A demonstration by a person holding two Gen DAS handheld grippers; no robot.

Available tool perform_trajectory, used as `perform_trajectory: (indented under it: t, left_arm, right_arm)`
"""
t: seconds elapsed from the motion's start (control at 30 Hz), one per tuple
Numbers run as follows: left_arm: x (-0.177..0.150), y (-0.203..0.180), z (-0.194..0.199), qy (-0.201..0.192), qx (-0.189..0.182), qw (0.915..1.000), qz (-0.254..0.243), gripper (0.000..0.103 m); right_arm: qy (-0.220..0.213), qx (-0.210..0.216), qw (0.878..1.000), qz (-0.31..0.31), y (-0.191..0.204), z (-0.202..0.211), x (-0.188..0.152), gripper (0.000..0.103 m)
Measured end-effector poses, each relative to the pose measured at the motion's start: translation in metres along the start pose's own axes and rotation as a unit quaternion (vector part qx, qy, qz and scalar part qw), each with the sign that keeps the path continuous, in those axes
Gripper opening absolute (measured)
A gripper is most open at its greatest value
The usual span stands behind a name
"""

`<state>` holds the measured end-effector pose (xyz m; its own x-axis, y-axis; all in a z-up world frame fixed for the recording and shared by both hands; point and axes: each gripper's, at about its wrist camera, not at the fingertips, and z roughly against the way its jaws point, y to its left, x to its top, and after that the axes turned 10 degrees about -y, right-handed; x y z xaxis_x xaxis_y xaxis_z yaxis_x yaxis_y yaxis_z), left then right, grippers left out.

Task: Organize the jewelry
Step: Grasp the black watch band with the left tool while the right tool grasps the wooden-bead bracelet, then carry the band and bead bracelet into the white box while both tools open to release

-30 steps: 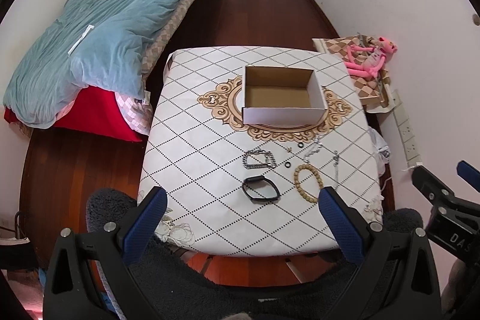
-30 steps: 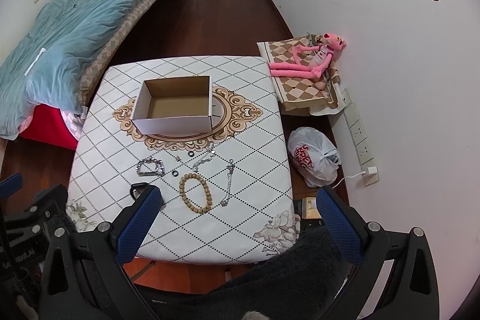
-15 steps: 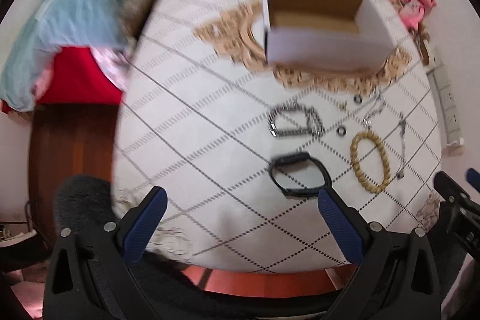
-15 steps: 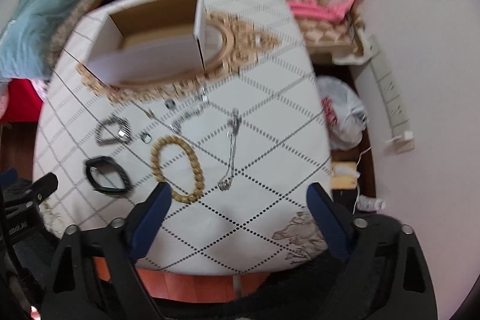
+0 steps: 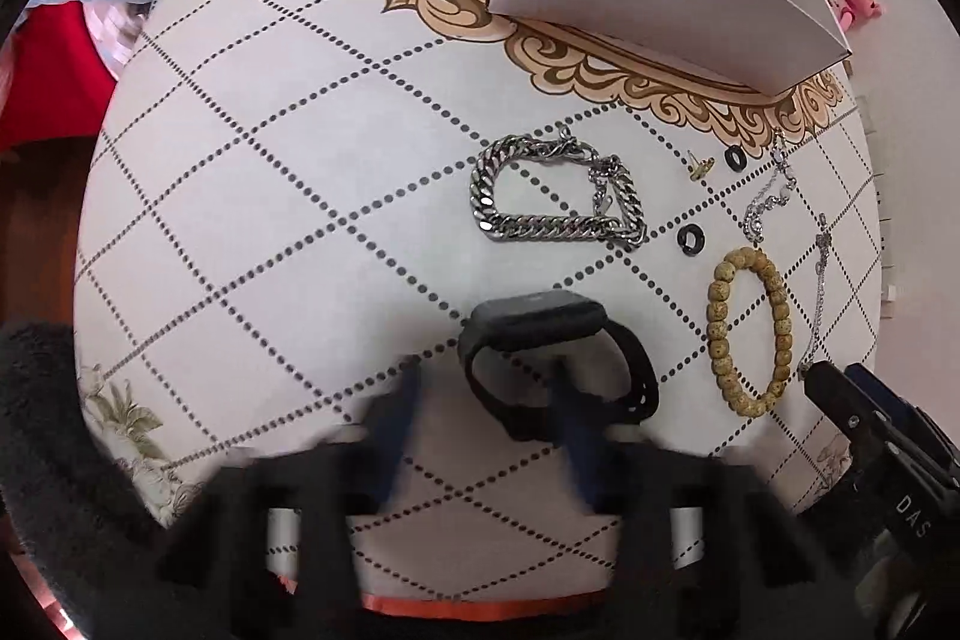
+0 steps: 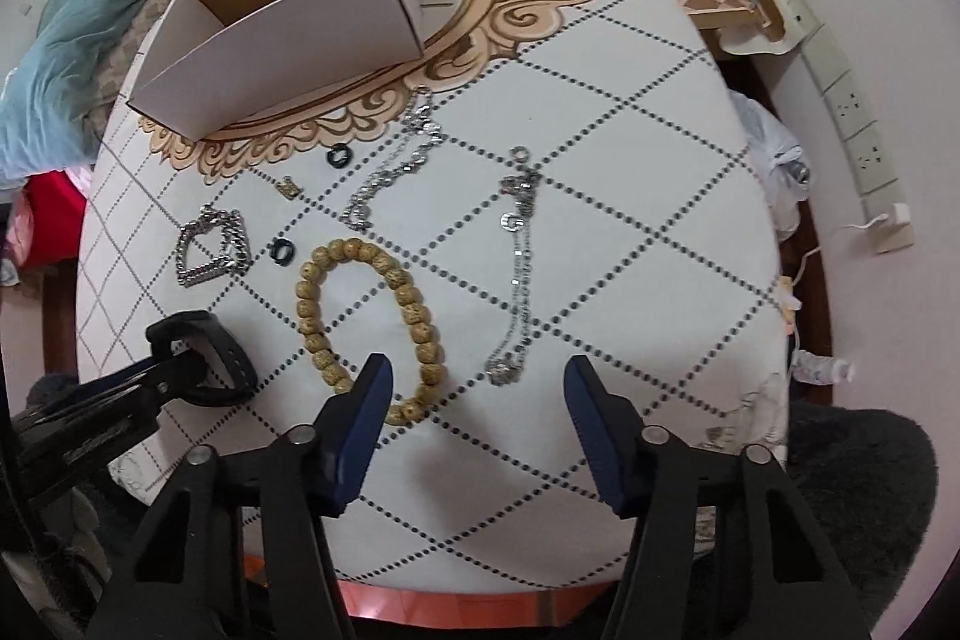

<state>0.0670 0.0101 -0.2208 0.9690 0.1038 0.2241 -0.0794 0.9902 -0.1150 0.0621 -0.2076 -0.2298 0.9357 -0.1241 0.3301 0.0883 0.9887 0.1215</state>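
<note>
1. Since the earlier frames, both grippers have come down close over the table; the room and bed seen before have dropped mostly out of view.
2. Left gripper: jaws have just been closing. Motion blur hides the pads. In the right wrist view its fingers sit at the strap of the black watch band; whether they are clenched on it cannot be told.
3. Right gripper: jaws have just been closing and stand released, nothing gripped. The left finger overlaps the near end of the beaded bracelet.
4. Silver chain bracelet lies beyond the watch band.
5. Two thin silver chains lie right of the beads.
6. Open white box stands at the far side.
</note>
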Motion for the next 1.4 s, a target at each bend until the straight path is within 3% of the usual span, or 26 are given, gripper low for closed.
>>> perform_trajectory:
  t: [0.1,0.3,0.53,0.77,1.0,1.4]
  left_arm:
    - [-0.003,0.003,0.002,-0.018,0.009,0.9995,-0.025,0.009]
    - [-0.012,0.022,0.003,-0.034,0.036,0.9977,-0.046,0.007]
    - [-0.012,0.05,-0.004,-0.042,0.041,0.9972,-0.046,0.006]
    - [-0.013,0.056,-0.005,-0.048,0.04,0.9968,-0.05,0.005]
    - [-0.008,0.043,0.005,-0.052,0.031,0.997,-0.049,0.004]
    - [0.01,0.039,0.038,-0.089,-0.005,0.9946,-0.053,0.004]
  right_arm:
    - [-0.003,0.008,1.0,0.012,0.007,-0.002,0.002,0.056]
    - [-0.005,0.007,0.998,0.057,0.031,-0.013,0.004,0.044]
    - [0.003,-0.007,0.996,0.09,0.05,-0.026,0.002,0.032]
    - [-0.019,-0.034,0.994,0.102,0.055,-0.024,-0.001,0.01]
    - [-0.029,-0.026,0.996,0.086,0.048,-0.018,-0.001,0.009]
    - [-0.102,-0.021,0.991,0.081,0.05,0.031,0.019,0.009]
